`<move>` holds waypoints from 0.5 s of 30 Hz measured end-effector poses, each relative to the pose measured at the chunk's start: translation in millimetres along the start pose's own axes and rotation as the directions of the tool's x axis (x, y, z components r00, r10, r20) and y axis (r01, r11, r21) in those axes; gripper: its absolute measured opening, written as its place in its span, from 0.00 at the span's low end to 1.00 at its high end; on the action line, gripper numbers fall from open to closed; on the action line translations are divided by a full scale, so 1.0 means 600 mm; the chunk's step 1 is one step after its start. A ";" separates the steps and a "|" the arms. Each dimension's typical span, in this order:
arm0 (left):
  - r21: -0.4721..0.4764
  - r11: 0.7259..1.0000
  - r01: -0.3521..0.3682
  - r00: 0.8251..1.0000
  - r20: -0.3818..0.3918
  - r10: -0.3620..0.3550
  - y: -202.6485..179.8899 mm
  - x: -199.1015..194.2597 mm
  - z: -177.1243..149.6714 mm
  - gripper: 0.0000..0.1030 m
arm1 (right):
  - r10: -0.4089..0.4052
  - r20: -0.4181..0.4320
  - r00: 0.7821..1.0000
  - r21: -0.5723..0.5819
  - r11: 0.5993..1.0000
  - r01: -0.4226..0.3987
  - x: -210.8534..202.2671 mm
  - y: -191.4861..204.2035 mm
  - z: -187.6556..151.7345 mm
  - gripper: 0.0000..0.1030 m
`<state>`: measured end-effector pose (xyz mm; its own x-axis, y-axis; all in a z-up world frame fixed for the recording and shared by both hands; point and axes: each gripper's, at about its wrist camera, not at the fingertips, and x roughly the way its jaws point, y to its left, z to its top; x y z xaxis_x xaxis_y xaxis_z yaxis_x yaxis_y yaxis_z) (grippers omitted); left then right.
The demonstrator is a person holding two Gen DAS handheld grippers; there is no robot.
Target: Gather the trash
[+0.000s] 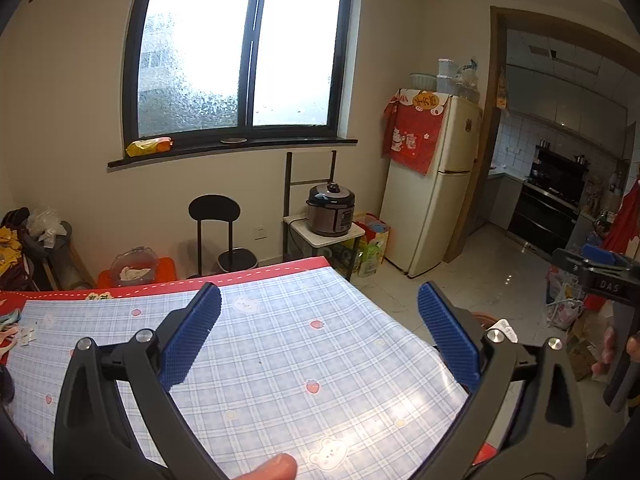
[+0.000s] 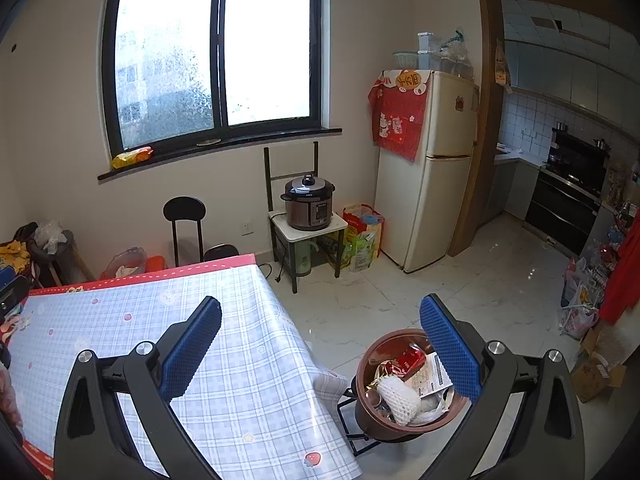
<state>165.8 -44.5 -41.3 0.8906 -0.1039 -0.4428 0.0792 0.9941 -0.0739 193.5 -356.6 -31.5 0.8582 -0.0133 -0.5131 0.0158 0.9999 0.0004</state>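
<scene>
My left gripper (image 1: 319, 294) is open and holds nothing, hovering over the blue plaid tablecloth of the table (image 1: 300, 364). A few small scraps (image 1: 22, 334) lie at the table's far left edge. My right gripper (image 2: 320, 306) is open too, poised over the table's right corner (image 2: 240, 360). Below its right finger, on the floor beside the table, stands a brown trash bin (image 2: 362, 364). It holds a red packet (image 2: 410, 360), a white foam net (image 2: 398, 398) and a printed paper (image 2: 434, 376). In the left wrist view only the bin's rim (image 1: 482, 318) shows.
A pressure cooker (image 2: 308, 204) sits on a small stand by the wall. Near it are a black stool (image 2: 185, 216) and a cream fridge (image 2: 432, 168). Bags and cardboard boxes (image 2: 592, 364) crowd the floor at right. A thumb (image 1: 272, 466) shows at the bottom edge.
</scene>
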 end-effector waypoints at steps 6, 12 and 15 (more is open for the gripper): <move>-0.008 1.000 -0.003 1.000 0.001 0.003 0.000 0.001 0.001 0.94 | -0.012 -0.001 1.000 0.006 1.000 0.012 0.000 -0.011 0.002 0.95; 0.013 1.000 0.001 1.000 0.004 -0.001 -0.007 0.004 -0.002 0.94 | -0.022 0.008 1.000 0.013 1.000 0.022 -0.002 -0.016 0.003 0.95; 0.020 1.000 -0.006 1.000 0.004 0.006 -0.010 0.006 -0.001 0.94 | -0.019 0.006 1.000 0.013 1.000 0.019 -0.001 -0.016 0.003 0.95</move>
<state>168.0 -50.6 -43.1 0.8927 -0.0975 -0.4400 0.0823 0.9952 -0.0535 193.5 -366.1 -29.8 0.8610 -0.0327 -0.5076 0.0390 0.9992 0.0017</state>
